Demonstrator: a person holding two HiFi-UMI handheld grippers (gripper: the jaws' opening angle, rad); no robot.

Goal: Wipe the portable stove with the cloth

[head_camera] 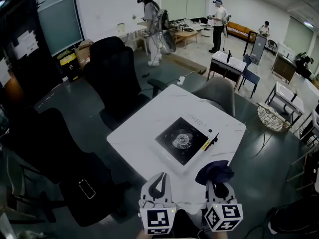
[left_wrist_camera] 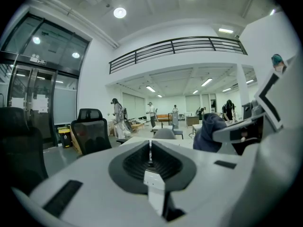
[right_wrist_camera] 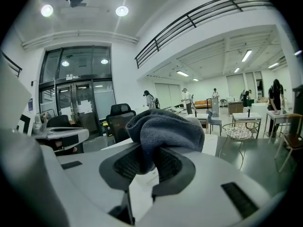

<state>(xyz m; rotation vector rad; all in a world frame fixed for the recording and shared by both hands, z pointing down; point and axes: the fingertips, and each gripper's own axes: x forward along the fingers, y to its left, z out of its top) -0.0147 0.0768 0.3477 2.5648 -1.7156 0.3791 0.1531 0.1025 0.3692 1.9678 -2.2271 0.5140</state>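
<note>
Dark blue-grey cloth (right_wrist_camera: pixel 165 126) sits bunched between the jaws of the right gripper (right_wrist_camera: pixel 147 162). The jaws are closed on its lower part, and the rest of the cloth bulges out above them in a soft lump. In the head view this cloth (head_camera: pixel 215 172) hangs over the tip of the right gripper (head_camera: pixel 218 184), above the near edge of the white table (head_camera: pixel 144 133).

The left gripper (left_wrist_camera: pixel 150 155) has its two jaws pressed together along a thin line, and nothing is between them. In the head view the left gripper (head_camera: pixel 158 182) is just beside the right one, on its left, and both point forward over the near edge of the table. The two grippers are near each other but do not touch.

The portable stove (head_camera: pixel 183 140) lies flat on the table ahead of both grippers, a little closer to the right one. It has a black top with a round metal burner in the middle and a white frame with a row of small markings along its far side. The cloth does not touch the stove. A black office chair (head_camera: pixel 112 68) stands beyond the table, far ahead and to the left of the left gripper.
</note>
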